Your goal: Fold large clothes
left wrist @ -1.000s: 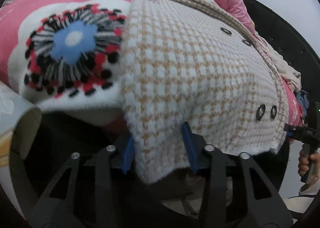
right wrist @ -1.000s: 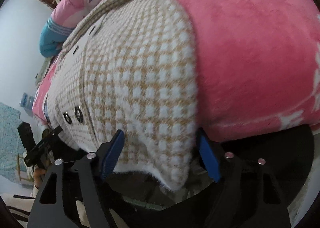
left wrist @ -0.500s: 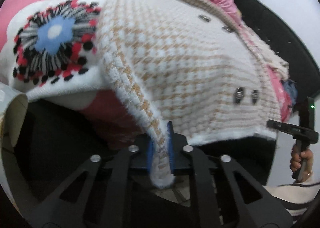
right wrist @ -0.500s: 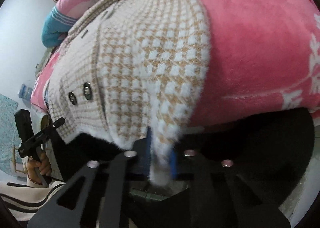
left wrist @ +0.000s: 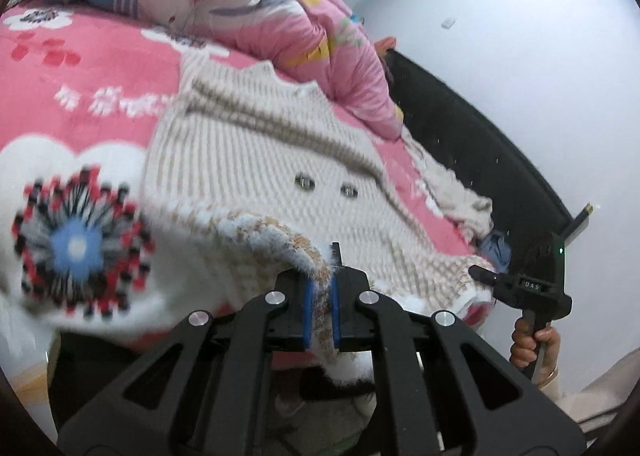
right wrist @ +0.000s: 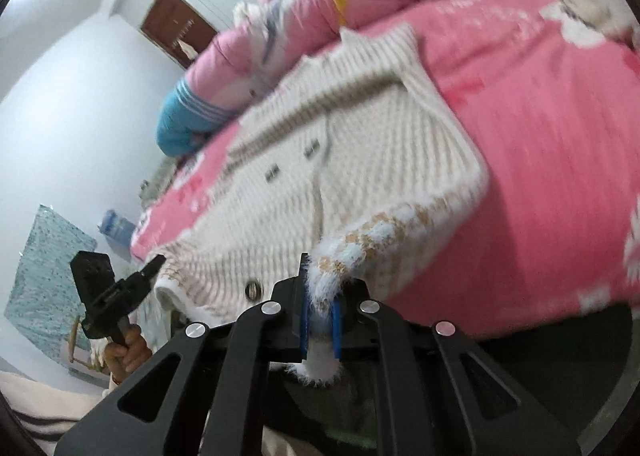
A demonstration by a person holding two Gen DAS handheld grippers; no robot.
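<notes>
A fluffy cream-and-tan checked coat with dark buttons lies spread on a pink bed cover. My left gripper is shut on the coat's near hem corner, and fabric bulges between its blue pads. In the right wrist view the same coat stretches away, and my right gripper is shut on the other hem corner, lifted off the bed. Each gripper shows in the other's view, held by a hand: the right gripper at the right edge, the left gripper at the left edge.
The pink bed cover has a large blue, red and black flower print. A bunched pink quilt lies at the head of the bed. A dark bed frame runs along the right side. A brown door stands beyond the bed.
Both grippers closed on the coat's hem corners, then rose, lifting the hem off the bed edge. The view now tilts up along the bed.
</notes>
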